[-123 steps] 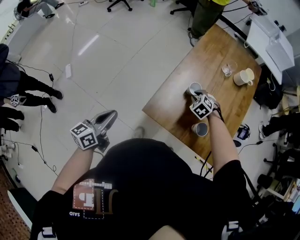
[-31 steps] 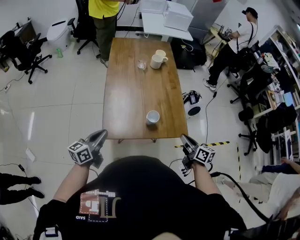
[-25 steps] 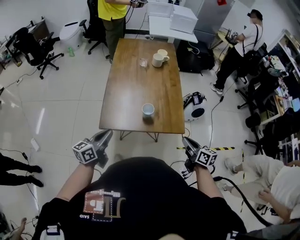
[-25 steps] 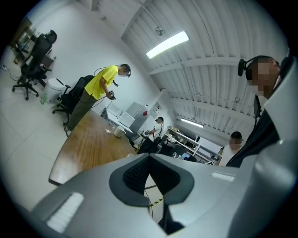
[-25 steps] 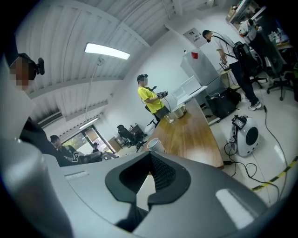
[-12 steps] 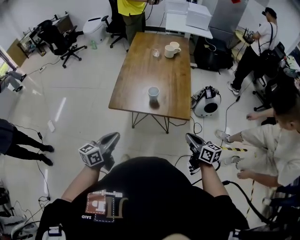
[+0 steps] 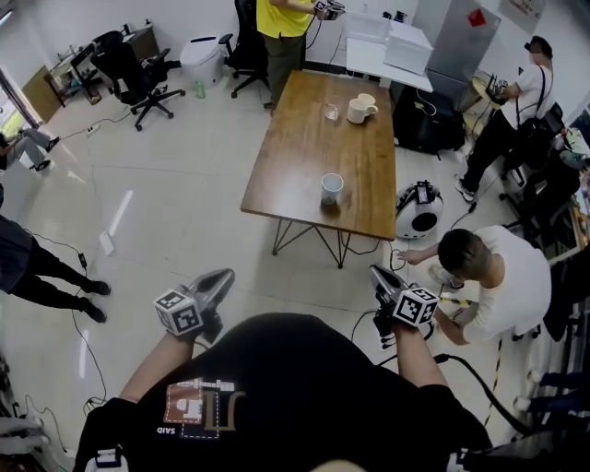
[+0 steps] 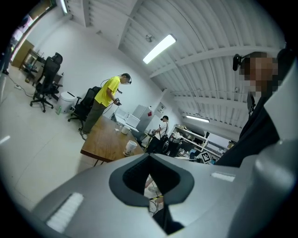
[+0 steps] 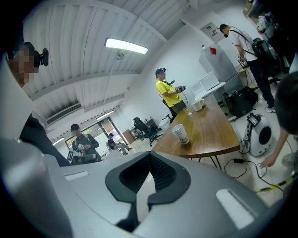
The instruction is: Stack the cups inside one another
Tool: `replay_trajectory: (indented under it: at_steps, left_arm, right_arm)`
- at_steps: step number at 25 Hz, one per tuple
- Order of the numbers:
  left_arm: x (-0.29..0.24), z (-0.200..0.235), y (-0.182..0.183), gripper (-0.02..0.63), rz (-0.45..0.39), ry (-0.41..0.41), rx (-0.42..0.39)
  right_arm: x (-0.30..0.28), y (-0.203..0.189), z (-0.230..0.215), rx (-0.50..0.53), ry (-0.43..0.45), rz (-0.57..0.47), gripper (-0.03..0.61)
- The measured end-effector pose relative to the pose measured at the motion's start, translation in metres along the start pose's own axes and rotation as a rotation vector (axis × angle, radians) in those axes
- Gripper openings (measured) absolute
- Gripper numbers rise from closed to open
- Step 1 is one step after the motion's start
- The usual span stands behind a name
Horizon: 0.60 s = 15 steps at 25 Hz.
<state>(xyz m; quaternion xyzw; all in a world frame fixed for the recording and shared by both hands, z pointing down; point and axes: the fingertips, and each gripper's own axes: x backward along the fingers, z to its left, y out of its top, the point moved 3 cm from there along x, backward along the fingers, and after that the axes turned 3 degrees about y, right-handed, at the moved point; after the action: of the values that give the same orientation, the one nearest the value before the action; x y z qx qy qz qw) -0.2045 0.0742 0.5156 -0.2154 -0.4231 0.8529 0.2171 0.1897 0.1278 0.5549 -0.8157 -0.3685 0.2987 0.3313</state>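
A stack of white paper cups (image 7: 331, 188) stands alone near the front end of the brown wooden table (image 7: 304, 152). It shows small in the left gripper view (image 8: 131, 147) and the right gripper view (image 9: 180, 134). Both grippers hang over the floor well short of the table, on either side of my body. The left gripper (image 7: 218, 280) is shut and holds nothing, its tips meeting (image 8: 150, 157). The right gripper (image 7: 378, 277) is also shut and empty (image 9: 150, 156).
A white mug (image 7: 360, 110) and a clear glass (image 7: 331, 112) sit at the table's far end. A person in a yellow shirt (image 7: 286, 28) stands beyond it. Another person (image 7: 489, 277) crouches right of me beside a round white device (image 7: 418, 209). Office chairs (image 7: 138, 74) stand far left.
I have backed away from the table, which now lies farther off and to the right. Both grippers came away with me, shut. The person at the right has crouched closer.
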Motion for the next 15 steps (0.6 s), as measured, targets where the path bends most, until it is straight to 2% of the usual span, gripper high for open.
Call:
replay_trajectory:
  at_steps: [6, 10, 15]
  left_arm:
    - [0.029, 0.039, 0.01, -0.005, -0.037, 0.037, 0.045]
    - [0.02, 0.042, 0.014, -0.005, -0.048, 0.002, 0.058]
    - [0.008, 0.038, 0.018, -0.005, -0.053, -0.043, 0.054]
  right_arm:
    - [-0.029, -0.012, 0.028, 0.02, -0.018, 0.023, 0.012]
    - [-0.027, -0.002, 0.034, 0.1, -0.059, 0.041, 0.012]
    - [-0.015, 0.002, 0.032, 0.113, -0.098, 0.037, 0.011]
